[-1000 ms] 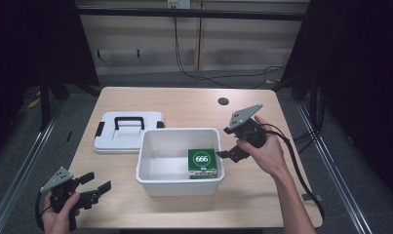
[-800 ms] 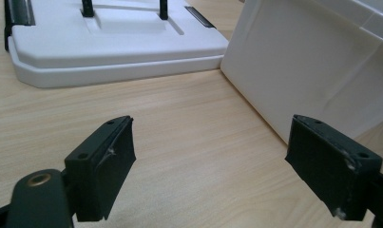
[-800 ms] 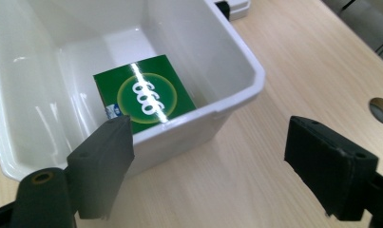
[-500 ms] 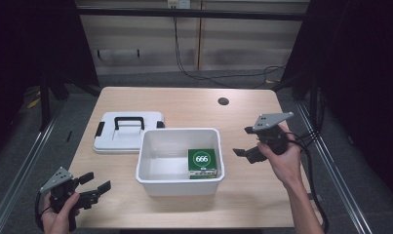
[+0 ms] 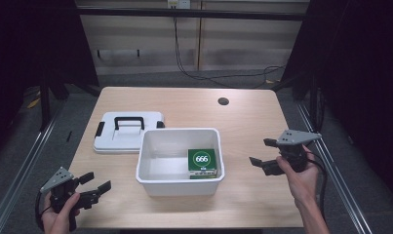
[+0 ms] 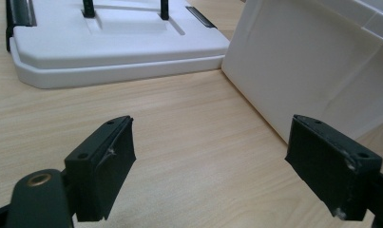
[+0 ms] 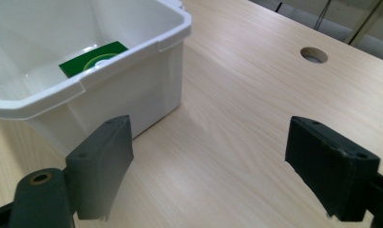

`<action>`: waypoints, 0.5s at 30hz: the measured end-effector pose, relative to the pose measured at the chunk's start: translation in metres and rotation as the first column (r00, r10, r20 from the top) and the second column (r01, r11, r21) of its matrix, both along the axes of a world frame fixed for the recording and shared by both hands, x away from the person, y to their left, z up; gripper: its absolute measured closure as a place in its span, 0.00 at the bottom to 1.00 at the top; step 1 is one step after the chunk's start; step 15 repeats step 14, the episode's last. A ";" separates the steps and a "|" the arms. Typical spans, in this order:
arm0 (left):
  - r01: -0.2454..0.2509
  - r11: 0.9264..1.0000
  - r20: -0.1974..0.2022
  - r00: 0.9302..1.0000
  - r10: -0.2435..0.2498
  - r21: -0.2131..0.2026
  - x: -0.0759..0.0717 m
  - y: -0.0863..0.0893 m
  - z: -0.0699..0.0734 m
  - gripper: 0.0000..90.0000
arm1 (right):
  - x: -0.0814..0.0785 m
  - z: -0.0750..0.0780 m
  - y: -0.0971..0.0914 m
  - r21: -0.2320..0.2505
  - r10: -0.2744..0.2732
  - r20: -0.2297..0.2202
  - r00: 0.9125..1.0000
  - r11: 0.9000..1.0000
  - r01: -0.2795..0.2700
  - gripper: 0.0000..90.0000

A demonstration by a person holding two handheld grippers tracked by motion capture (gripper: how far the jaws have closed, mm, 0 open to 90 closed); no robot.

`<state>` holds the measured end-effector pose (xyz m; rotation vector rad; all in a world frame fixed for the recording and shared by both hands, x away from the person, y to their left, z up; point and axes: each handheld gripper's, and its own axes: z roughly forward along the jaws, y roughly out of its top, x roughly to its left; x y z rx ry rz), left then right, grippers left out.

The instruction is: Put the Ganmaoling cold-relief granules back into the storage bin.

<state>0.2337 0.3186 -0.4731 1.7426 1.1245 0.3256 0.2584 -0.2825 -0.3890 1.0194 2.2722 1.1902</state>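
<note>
**Both grippers held apart and empty beside the white tub**

The left gripper (image 5: 93, 188) is held low over the near left corner of the light wooden table (image 5: 252, 117). Its two black jaws stand wide apart and nothing is between them. In the left gripper view the same jaws frame bare wood, and past them stand the outer wall of the white plastic tub (image 6: 317, 71) and the edge of the flat white plastic lid (image 6: 118, 52). The person's left hand (image 5: 57, 217) holds the gripper from below.

The right gripper (image 5: 263, 153) is held above the right part of the table, to the right of the tub and apart from it. Its jaws are also spread wide with nothing held. In the right gripper view they point at the bare wood just beside the tub's corner. The person's right hand (image 5: 297, 176) grips it, and a black cable trails from it.

The white plastic tub (image 5: 180, 181) stands near the middle of the table, open on top. Inside it, against the right wall, lies a small green box with a white round mark reading "666" (image 5: 202, 161). The white lid with a black handle (image 5: 128, 131) lies flat on the table behind the tub's left corner, very close to it. A small round hole (image 5: 223, 101) is in the far part of the table top.
</note>
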 end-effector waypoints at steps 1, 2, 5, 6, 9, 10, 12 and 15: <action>0.000 1.000 0.000 1.000 0.000 0.000 0.000 0.000 0.000 0.18 | -0.002 -0.002 -0.002 -0.001 -0.002 -0.001 1.000 1.000 0.002 0.17; -0.003 1.000 0.001 1.000 0.003 0.000 0.000 0.000 0.000 0.18 | -0.005 -0.005 -0.004 -0.004 -0.012 0.004 1.000 1.000 0.012 0.16; 0.003 1.000 0.000 1.000 -0.003 0.003 0.000 -0.001 0.000 0.18 | -0.012 -0.017 -0.011 0.007 -0.041 0.004 0.999 0.999 0.041 0.16; 0.003 1.000 0.001 1.000 -0.003 0.004 0.000 -0.001 0.000 0.18 | -0.015 -0.021 -0.013 0.004 -0.056 0.010 0.998 0.998 0.056 0.16; 0.007 1.000 -0.001 1.000 -0.007 0.001 0.001 -0.002 0.000 0.18 | -0.020 -0.029 -0.019 0.037 -0.091 0.019 0.996 0.995 0.091 0.15; 0.008 1.000 -0.004 1.000 -0.008 -0.001 0.001 -0.003 0.000 0.18 | -0.022 -0.032 -0.021 0.033 -0.103 0.019 0.994 0.994 0.102 0.15; 0.012 1.000 -0.003 1.000 -0.012 -0.001 0.001 -0.004 0.000 0.18 | -0.022 -0.037 -0.025 0.038 -0.124 0.015 0.992 0.992 0.124 0.15; 0.014 1.000 -0.003 1.000 -0.014 0.003 0.001 -0.003 0.000 0.18 | -0.022 -0.042 -0.031 0.053 -0.137 0.006 0.990 0.989 0.137 0.15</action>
